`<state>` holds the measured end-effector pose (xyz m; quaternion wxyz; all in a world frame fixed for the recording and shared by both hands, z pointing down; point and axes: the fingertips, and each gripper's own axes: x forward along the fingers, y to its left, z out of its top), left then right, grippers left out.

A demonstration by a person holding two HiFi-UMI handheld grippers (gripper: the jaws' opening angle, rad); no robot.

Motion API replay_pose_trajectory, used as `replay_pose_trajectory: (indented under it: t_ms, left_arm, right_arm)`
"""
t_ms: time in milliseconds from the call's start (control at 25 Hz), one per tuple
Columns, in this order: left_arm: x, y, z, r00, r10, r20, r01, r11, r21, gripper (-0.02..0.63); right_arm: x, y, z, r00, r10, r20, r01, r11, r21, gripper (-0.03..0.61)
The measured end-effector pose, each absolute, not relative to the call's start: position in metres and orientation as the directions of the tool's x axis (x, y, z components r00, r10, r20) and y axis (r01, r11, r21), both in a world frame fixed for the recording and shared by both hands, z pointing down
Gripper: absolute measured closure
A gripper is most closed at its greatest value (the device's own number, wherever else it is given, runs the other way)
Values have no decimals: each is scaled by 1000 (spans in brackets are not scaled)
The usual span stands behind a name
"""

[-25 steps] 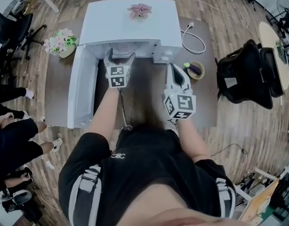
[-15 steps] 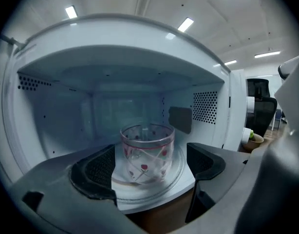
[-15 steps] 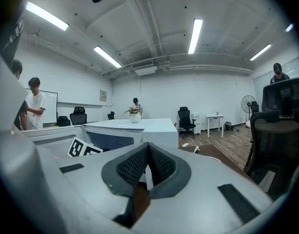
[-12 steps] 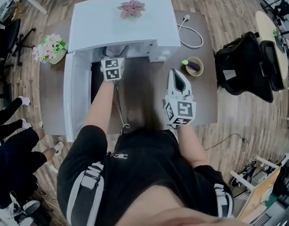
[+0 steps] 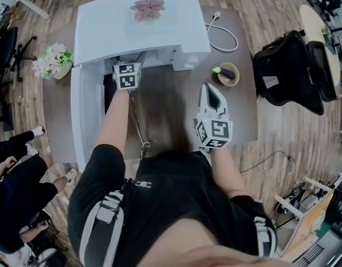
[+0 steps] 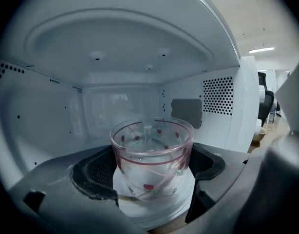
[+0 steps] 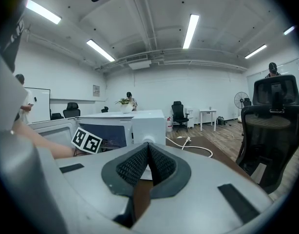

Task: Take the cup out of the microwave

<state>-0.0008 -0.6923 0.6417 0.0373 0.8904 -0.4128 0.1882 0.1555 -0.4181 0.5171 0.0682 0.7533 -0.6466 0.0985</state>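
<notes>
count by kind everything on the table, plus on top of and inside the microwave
microwave: 1
cup: 1
plate: 1
flowers: 2
bowl: 1
cable: 1
total: 7

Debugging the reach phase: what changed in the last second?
The left gripper went deeper into the microwave. Its jaws now stand apart on either side of the cup, not closed on it. Nothing was grasped or released. The right gripper stayed shut over the table, and the door stayed open.
</notes>
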Motion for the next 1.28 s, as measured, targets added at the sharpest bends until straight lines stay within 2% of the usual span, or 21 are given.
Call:
replay_pose_trajectory:
  t_ms: [280, 560, 720, 1280]
  left_arm:
    - [0, -684, 641, 588, -703, 401, -739, -668, -88, 183]
    - [1, -662, 623, 613, -721, 324, -743, -665, -73, 183]
    - [-2, -641, 614, 614, -725, 312, -732, -671, -118, 183]
    - [-48, -539, 570, 550, -786, 283, -793, -597, -120, 183]
  right_arm:
    - [156, -416, 512, 137, -964, 226, -989, -147, -26, 578]
    - [153, -416, 505, 104, -972, 209, -993, -113, -33, 578]
    - [147, -419, 496, 56, -982, 180, -997, -64, -40, 578]
    - [109, -424, 470, -171, -981, 96, -983, 163, -89, 578]
